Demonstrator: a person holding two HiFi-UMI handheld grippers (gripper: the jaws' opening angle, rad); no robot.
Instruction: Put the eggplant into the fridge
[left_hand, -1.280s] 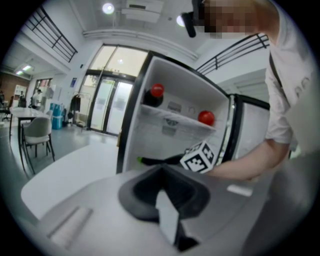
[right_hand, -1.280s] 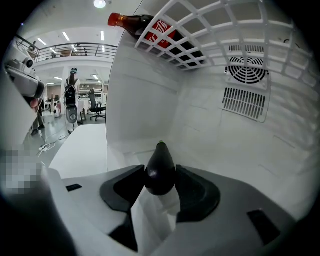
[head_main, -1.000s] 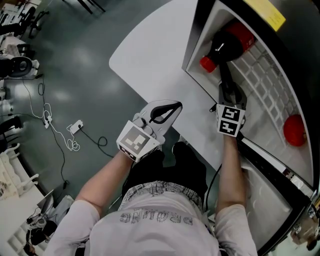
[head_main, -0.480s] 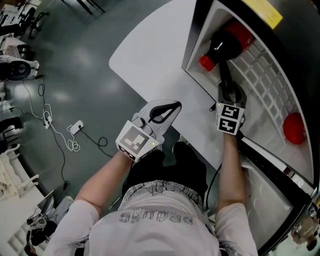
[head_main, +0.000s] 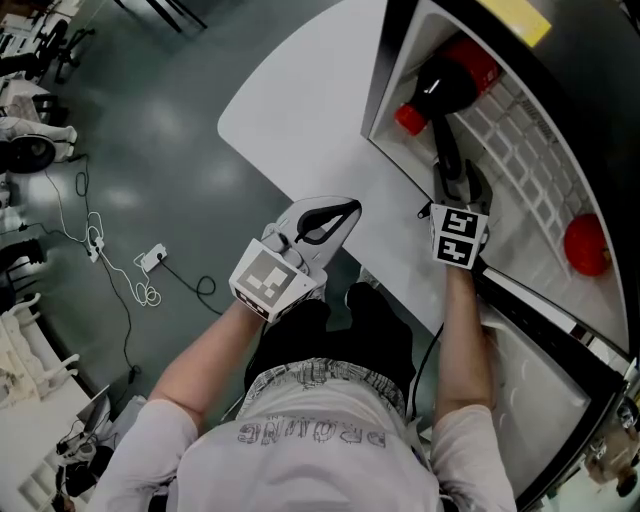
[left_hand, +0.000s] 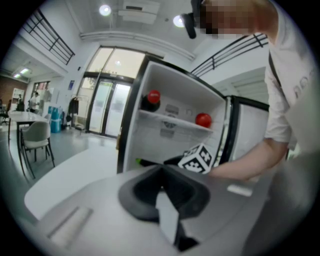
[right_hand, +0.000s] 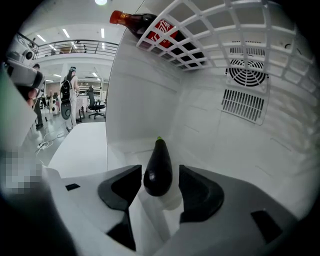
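- Had the eggplant (right_hand: 158, 167) inside the fridge (right_hand: 240, 140), lying on its lower floor near the front edge.
- Had just been opening the right gripper (right_hand: 159, 174): jaws wide either side of the eggplant, seemingly clear of it.
- Held the left gripper (left_hand: 161, 172) closed, empty, over the table's (head_main: 300, 110) near edge.
- Left only to withdraw and shut the fridge.

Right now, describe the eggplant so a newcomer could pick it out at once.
Look into the open white fridge, below the wire shelf carrying the red-capped bottle. There, between the fingers of the right gripper, which have just been opening, lies the eggplant: the only dark, glossy, elongated thing, green stem pointing inward.
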